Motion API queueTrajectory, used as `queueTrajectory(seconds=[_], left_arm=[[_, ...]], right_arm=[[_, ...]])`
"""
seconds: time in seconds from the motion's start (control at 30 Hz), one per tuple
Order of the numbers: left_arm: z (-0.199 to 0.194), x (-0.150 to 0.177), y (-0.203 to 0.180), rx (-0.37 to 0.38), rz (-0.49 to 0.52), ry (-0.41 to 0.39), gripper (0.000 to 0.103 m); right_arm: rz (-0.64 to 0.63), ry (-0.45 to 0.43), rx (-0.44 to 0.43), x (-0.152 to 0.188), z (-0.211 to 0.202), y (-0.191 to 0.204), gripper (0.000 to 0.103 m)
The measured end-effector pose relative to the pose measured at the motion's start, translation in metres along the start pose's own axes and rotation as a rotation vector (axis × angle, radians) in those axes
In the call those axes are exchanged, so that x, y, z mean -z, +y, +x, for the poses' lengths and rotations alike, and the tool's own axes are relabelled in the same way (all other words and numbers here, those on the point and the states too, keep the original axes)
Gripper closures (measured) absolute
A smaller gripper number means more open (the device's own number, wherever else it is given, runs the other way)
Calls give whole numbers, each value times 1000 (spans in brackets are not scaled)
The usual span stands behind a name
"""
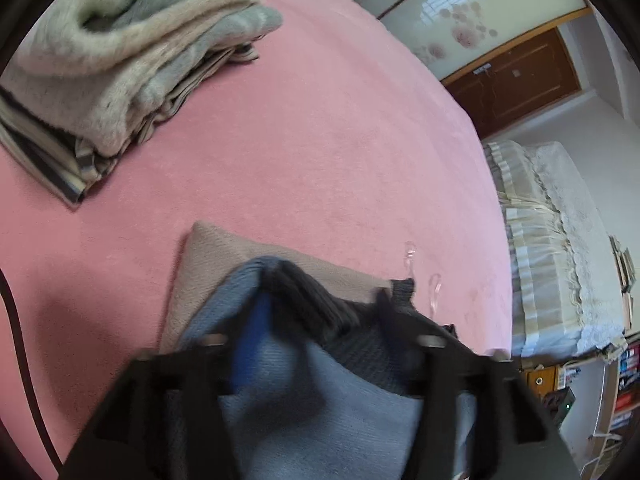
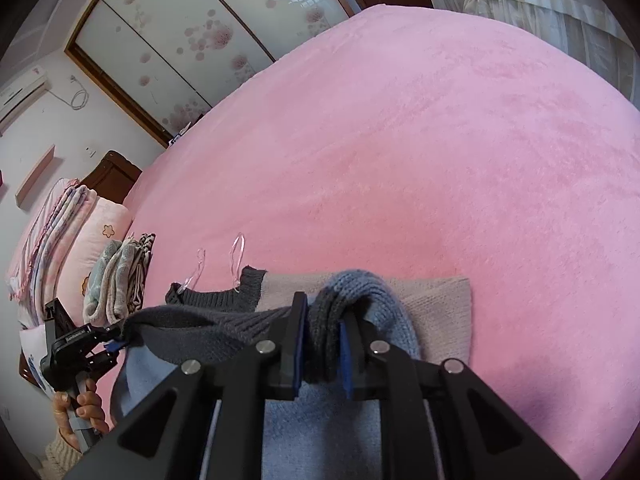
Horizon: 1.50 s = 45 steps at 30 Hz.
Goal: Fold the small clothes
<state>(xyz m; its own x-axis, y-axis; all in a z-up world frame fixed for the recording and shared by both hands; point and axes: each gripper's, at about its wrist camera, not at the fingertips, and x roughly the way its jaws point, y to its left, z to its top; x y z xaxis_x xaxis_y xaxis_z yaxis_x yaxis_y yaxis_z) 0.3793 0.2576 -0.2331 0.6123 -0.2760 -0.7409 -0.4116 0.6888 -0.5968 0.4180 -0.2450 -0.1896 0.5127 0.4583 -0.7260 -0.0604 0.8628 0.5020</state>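
Note:
A knitted sweater point(image 2: 436, 300) in beige, light blue and dark grey lies partly folded on the pink bed cover point(image 2: 400, 140). My right gripper point(image 2: 324, 332) is shut on a bunched fold of blue and grey knit, lifted a little off the layer below. In the left wrist view my left gripper point(image 1: 320, 316) stands open, its fingers wide apart, with the dark grey ribbed fold point(image 1: 304, 300) lying loosely between them. The right wrist view shows the left gripper point(image 2: 116, 340) at the far left, at the grey edge, held by a person's hand point(image 2: 84, 404).
A stack of folded fleecy blankets point(image 1: 120, 60) sits at the far left of the bed. Pillows point(image 2: 80, 232) lie beyond it. Two clear plastic loops point(image 2: 238, 250) stick out of the sweater's collar. A floral sliding wardrobe point(image 2: 180, 40) and a lace-covered piece of furniture point(image 1: 560, 240) border the bed.

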Motion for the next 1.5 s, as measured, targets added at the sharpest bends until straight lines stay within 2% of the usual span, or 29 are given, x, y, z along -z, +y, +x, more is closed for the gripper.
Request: queueTrajectory(seconds=[0.03, 0.1, 0.3, 0.4, 0.43, 0.47, 0.5, 0.57, 0.67, 0.77, 0.83, 0.93, 1.07, 1.13, 1.3, 1.5], left_arm=[[-6, 0, -5, -5, 16, -23, 33], [-18, 1, -13, -26, 54, -69, 20], [-42, 0, -31, -65, 119, -141, 20], [-47, 2, -44, -97, 182, -152, 20], [-48, 3, -47, -103, 197, -151, 20], [-48, 4, -51, -106, 211, -151, 20], [-48, 7, -56, -108, 235, -148, 20], [-49, 9, -66, -110, 288, -145, 20], [-46, 15, -82, -108, 399, -129, 20], [-31, 25, -101, -72, 579, -41, 20], [-17, 35, -112, -51, 720, 35, 20], [3, 50, -124, -42, 922, 150, 26], [26, 62, -130, -67, 1097, 256, 37], [31, 62, -131, -63, 1133, 285, 39], [45, 58, -131, -15, 1209, 414, 39], [60, 54, -127, -58, 1283, 492, 39]], right_arm=[[3, 1, -4, -1, -1, 0, 84], [5, -4, -10, -2, -6, 2, 80], [37, -8, -34, -9, -17, 6, 78], [109, 10, -90, -14, -17, 0, 72], [143, 13, -118, -14, -17, -2, 64], [187, 19, -148, -15, -17, -7, 51], [199, 16, -150, -16, -18, -7, 46], [169, -21, -123, -18, -25, -2, 44], [29, -58, -53, -20, -36, 19, 44], [-146, -55, 29, -19, -34, 46, 44], [-287, -20, 55, -16, -25, 67, 44], [-430, 62, 7, -10, -4, 90, 44], [-597, 150, -23, 1, 31, 115, 46], [-660, 197, -29, 7, 50, 125, 46], [-801, 285, -61, 23, 79, 146, 46], [-981, 335, -33, 35, 100, 163, 46]])
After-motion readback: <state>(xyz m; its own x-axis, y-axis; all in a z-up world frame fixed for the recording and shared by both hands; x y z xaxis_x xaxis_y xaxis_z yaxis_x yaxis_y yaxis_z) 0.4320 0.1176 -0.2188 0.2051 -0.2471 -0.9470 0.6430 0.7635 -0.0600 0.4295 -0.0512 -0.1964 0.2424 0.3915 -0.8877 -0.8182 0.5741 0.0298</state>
